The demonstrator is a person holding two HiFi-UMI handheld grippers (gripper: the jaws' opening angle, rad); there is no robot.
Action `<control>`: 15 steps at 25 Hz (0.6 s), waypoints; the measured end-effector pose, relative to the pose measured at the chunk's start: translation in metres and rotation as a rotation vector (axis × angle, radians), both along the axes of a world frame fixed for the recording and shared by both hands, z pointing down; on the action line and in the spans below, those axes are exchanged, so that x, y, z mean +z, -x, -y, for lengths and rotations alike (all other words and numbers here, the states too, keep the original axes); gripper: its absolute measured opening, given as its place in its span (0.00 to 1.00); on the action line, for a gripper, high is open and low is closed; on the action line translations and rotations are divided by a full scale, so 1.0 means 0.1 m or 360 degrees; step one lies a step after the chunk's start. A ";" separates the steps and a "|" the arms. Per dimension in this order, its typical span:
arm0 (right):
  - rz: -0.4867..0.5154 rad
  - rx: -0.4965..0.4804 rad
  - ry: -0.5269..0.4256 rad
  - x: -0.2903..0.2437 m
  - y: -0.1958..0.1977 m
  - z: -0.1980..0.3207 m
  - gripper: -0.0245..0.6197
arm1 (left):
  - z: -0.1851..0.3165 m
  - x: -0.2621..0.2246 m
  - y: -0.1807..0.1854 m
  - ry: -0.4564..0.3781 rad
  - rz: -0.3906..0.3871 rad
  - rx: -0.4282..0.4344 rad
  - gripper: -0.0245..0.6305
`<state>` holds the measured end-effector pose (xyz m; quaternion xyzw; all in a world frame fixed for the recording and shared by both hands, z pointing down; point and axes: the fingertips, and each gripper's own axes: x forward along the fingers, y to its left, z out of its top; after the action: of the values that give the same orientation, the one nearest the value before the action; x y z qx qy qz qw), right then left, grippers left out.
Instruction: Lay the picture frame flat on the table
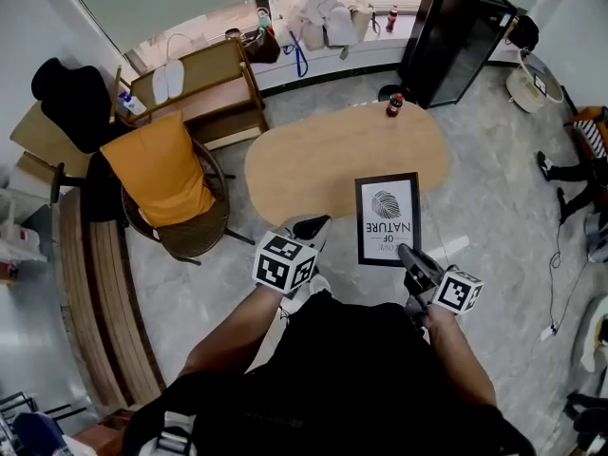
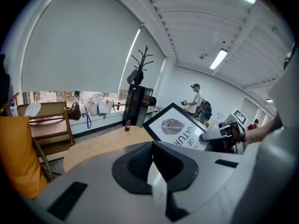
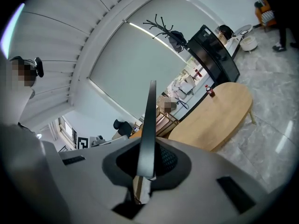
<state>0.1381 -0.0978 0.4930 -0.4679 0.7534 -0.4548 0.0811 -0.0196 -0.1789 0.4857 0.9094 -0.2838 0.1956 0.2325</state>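
A black picture frame (image 1: 388,218) with a white leaf print hangs in the air before the near end of the oval wooden table (image 1: 323,150). My right gripper (image 1: 407,253) is shut on its near edge. In the right gripper view the frame (image 3: 148,120) rises edge-on from between the jaws of that gripper (image 3: 144,174). My left gripper (image 1: 312,224) is to the left of the frame, apart from it, its jaws shut with nothing between them. The left gripper view shows the frame (image 2: 175,127) tilted to the right, with the right gripper (image 2: 208,136) on it.
A dark bottle (image 1: 394,104) stands at the table's far edge. A wicker chair with an orange cushion (image 1: 166,183) sits left of the table. Beyond are a wooden desk (image 1: 204,88) and a black cabinet (image 1: 451,36). A person (image 2: 196,99) stands in the background.
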 end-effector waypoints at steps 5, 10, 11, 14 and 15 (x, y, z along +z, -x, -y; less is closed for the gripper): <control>0.0000 0.0036 0.0089 0.25 -0.04 0.44 0.06 | 0.29 0.12 0.27 0.0037 -0.0006 -0.0067 0.04; 0.0012 0.0003 0.0217 0.49 0.01 0.80 0.06 | 0.49 0.35 0.60 0.0134 0.0008 -0.0240 0.04; 0.0003 -0.0001 0.0235 0.53 0.01 0.87 0.06 | 0.51 0.38 0.65 0.0151 0.0003 -0.0271 0.04; -0.0005 -0.0022 0.0265 0.64 -0.04 1.11 0.06 | 0.59 0.44 0.71 0.0169 0.0017 -0.0320 0.04; -0.0006 -0.0030 0.0270 0.67 -0.06 1.21 0.06 | 0.63 0.47 0.73 0.0172 0.0028 -0.0338 0.04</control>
<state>0.1444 -0.2185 0.5603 -0.4670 0.7166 -0.5168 0.0355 -0.0922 -0.2424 0.5326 0.8586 -0.3697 0.1928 0.2982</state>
